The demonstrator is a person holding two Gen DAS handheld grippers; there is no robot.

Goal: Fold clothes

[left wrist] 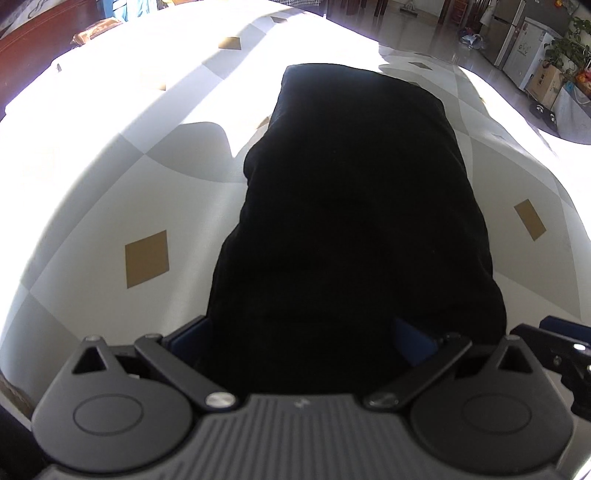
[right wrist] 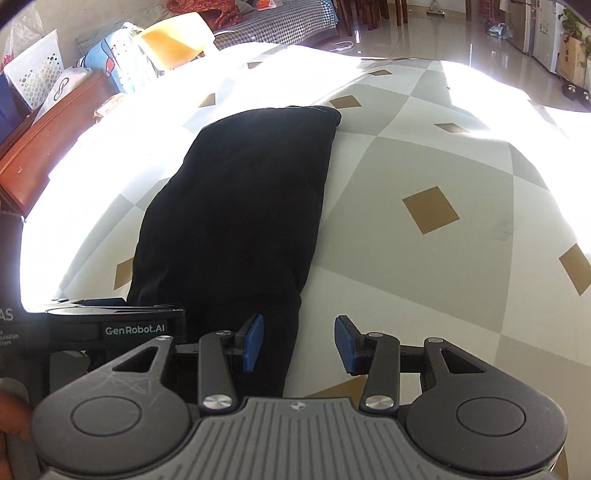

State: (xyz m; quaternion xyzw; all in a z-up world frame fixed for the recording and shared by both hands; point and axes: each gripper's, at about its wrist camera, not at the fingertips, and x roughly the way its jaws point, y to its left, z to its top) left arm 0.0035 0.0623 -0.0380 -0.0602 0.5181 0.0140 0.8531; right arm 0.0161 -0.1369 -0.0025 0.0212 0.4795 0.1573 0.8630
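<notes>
A black garment (left wrist: 351, 203), folded into a long narrow strip, lies on the white and grey checked cloth (left wrist: 92, 206) and runs away from me. My left gripper (left wrist: 301, 336) is open wide, its blue pads (left wrist: 192, 334) on either side of the strip's near end. In the right wrist view the same garment (right wrist: 243, 192) lies left of centre. My right gripper (right wrist: 299, 343) is open at the garment's near right edge, with its left pad (right wrist: 253, 341) over the black fabric and its right pad over bare cloth (right wrist: 406, 295). The left gripper's body (right wrist: 110, 321) sits just to the left.
Tan diamonds (right wrist: 430, 208) pattern the cloth. A brown wooden piece of furniture (right wrist: 48, 147) with bags and cushions (right wrist: 122, 62) stands at the left. Beyond the far edge are shiny floor tiles (right wrist: 424, 33), a refrigerator (left wrist: 517, 37), plants (left wrist: 569, 40) and a cardboard box (left wrist: 546, 81).
</notes>
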